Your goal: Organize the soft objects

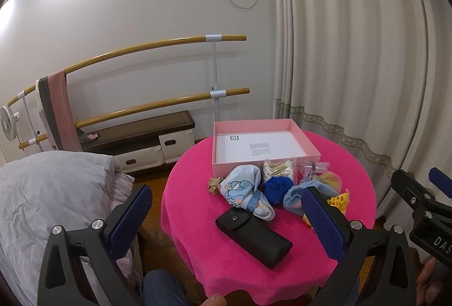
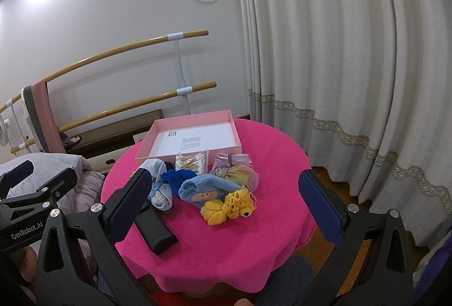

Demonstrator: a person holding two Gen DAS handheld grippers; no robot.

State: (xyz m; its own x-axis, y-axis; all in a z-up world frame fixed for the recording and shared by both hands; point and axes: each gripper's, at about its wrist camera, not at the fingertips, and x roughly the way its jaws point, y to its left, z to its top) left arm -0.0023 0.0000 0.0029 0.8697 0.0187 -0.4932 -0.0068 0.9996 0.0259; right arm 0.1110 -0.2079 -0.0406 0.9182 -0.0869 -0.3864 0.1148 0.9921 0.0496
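Observation:
A pile of soft things lies on the round pink-covered table (image 1: 226, 272) in front of an open pink box (image 1: 217, 147) (image 2: 237, 136): a pale blue printed cloth (image 1: 243, 187) (image 2: 161, 193), a dark blue knit ball (image 1: 276, 187) (image 2: 178, 177), a blue soft doll (image 2: 206, 187) (image 1: 293, 197), a yellow crochet piece (image 2: 234, 204) (image 1: 339, 200), a pastel pouch (image 2: 243, 174) and a beige scrunchie (image 1: 214, 184). My left gripper (image 1: 226, 221) and right gripper (image 2: 223, 201) are both open and empty, held above the table's near side.
A black case (image 1: 254, 238) (image 2: 155, 229) lies near the front of the table. A clear box of cotton swabs (image 1: 278, 169) (image 2: 190, 162) stands against the pink box. A bed (image 1: 56, 207) is at left, curtains (image 2: 339, 80) at right, a ballet barre (image 1: 141, 49) behind.

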